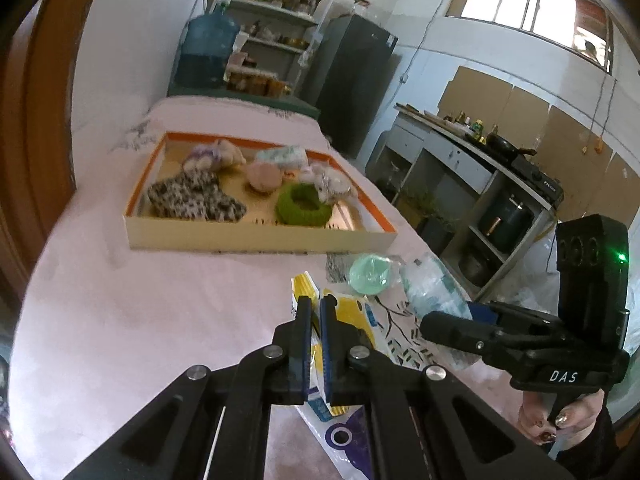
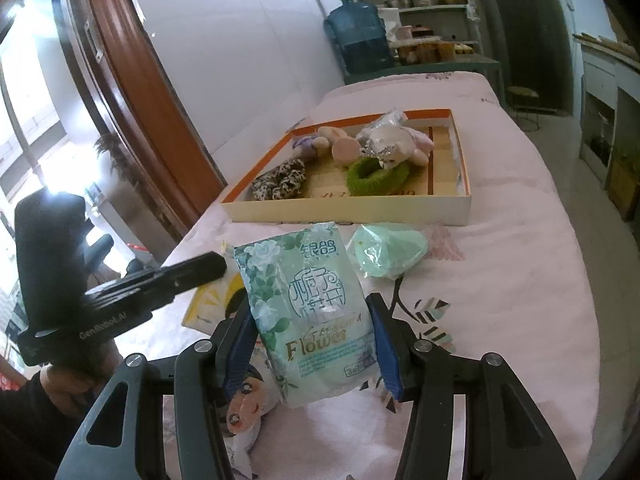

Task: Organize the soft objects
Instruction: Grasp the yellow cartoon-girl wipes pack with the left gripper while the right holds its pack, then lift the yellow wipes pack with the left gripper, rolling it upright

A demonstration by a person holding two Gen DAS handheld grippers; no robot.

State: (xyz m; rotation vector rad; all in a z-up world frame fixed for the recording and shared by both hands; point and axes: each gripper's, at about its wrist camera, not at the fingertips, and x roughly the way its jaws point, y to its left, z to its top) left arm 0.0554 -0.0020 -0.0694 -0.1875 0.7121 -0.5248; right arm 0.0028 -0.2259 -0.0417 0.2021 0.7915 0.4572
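The left gripper is pinched shut on a thin yellow-and-white packet printed with a cartoon face; its top edge pokes up between the blue pads and the rest trails down under the fingers. The right gripper stands partly spread, its blue pads pressed to both sides of a tissue pack. That pack is a soft, clear-wrapped bundle in pale green with white flowers, Chinese characters and the word "Flower" on its front, and it stands upright between the fingers, above the pink cloth of the bench.

Just past it lies a mint-green pouch in clear wrap, near the front wall of a shallow tray with an orange rim. In the tray sit a green knitted ring, a black-and-white speckled fabric piece, a pink round puff and a wrapped plush toy, the plush leaning on the ring.
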